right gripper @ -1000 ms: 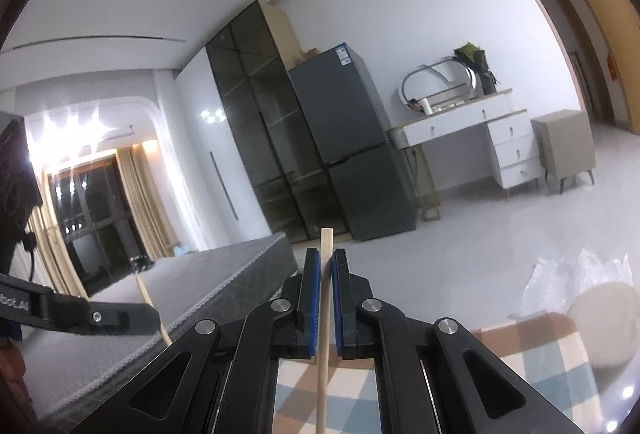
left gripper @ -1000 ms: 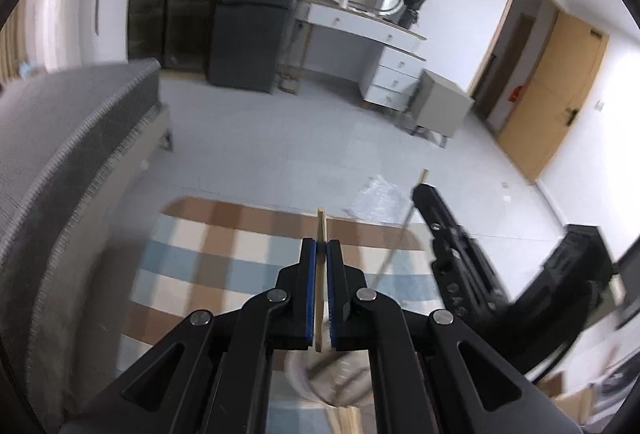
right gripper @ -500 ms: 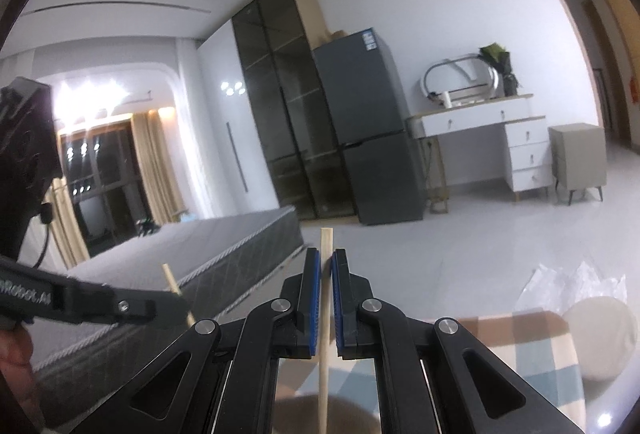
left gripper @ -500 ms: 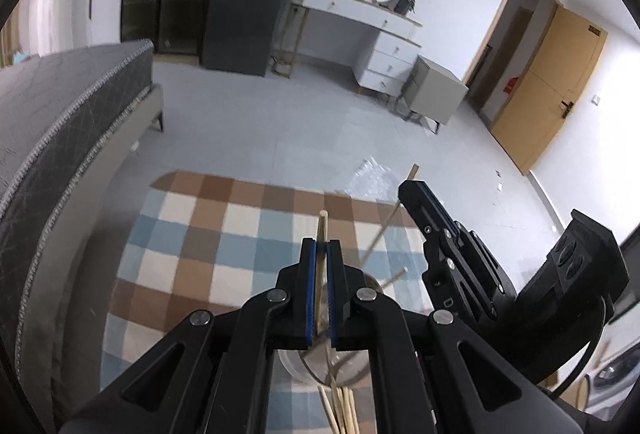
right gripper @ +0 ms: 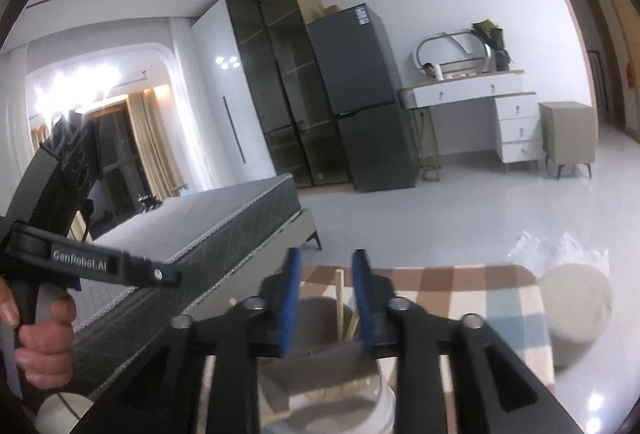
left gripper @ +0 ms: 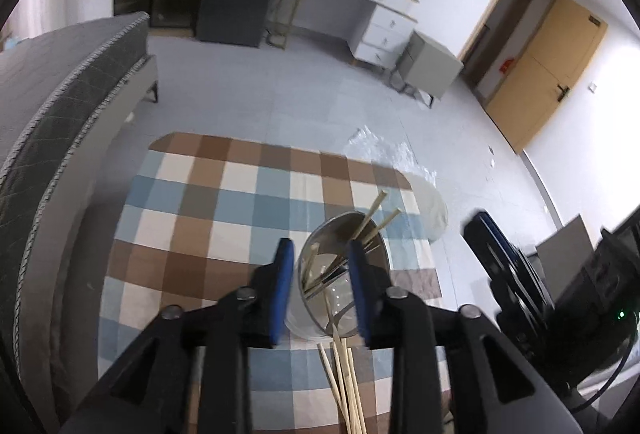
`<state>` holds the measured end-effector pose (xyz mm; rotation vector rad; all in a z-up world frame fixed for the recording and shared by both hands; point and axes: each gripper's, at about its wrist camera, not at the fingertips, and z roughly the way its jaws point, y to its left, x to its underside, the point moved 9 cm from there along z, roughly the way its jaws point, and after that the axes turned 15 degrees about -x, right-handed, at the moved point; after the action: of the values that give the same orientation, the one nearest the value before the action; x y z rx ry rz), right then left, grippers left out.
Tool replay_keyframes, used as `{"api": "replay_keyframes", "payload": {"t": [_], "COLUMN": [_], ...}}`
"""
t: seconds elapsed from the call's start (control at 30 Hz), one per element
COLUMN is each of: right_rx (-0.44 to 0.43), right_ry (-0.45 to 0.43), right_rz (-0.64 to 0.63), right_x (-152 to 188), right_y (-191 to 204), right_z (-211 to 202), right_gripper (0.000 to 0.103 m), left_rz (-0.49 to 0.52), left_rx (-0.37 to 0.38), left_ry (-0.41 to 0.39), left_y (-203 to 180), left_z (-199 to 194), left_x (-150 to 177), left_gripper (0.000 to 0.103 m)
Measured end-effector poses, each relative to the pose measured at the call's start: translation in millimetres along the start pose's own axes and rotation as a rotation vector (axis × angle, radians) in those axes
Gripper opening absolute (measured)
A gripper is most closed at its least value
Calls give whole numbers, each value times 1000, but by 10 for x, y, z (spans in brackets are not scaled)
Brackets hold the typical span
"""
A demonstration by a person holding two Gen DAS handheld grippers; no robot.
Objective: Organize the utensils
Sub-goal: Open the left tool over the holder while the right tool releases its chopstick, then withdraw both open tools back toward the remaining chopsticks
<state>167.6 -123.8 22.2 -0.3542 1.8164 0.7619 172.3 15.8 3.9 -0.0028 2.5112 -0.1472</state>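
Below our left gripper (left gripper: 320, 284), whose blue-padded jaws have just been opening with nothing pressed between them, we see thin wooden chopsticks (left gripper: 374, 220) standing in a round, shiny metal cup (left gripper: 380, 254) on the checked brown, blue and cream cloth (left gripper: 224, 210). More loose chopsticks (left gripper: 344, 382) lie just beside it. Our right gripper (right gripper: 326, 298) has likewise just been opening, and a chopstick (right gripper: 340, 298) stands loose between its pads. "GenRobot.AI" is printed on the left gripper's black arm.

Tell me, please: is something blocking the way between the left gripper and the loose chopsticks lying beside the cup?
Nothing visible does. The left gripper is open above the cup, and the loose chopsticks lie uncovered on the checked cloth just below it.
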Motion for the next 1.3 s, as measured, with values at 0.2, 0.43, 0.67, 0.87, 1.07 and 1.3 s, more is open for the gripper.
{"api": "replay_keyframes", "payload": {"t": [0.2, 0.43, 0.67, 0.87, 1.07, 1.3], "right_rx": [19, 31, 15, -19, -14, 10], "right_ry": [10, -16, -30, -14, 13, 51], "right_rz": [11, -3, 23, 90, 84, 122], "right_x": [13, -31, 46, 206, 428, 747], "right_y": [127, 292, 404, 457, 540, 494], "right_z": [-361, -743, -1014, -1115, -1225, -1219], "right_gripper": [59, 78, 88, 94, 99, 101], "left_rz": [7, 11, 13, 26, 16, 6], "left_rx": [-57, -116, -150, -175, -188, -222], "left_ry": [-55, -144, -214, -231, -250, -218], "left_y": [2, -46, -53, -66, -46, 20], "left_z": [-300, -642, -864, -877, -831, -602], "left_x": [130, 310, 503, 713, 904, 1170], "left_gripper": [40, 61, 72, 80, 81, 81]}}
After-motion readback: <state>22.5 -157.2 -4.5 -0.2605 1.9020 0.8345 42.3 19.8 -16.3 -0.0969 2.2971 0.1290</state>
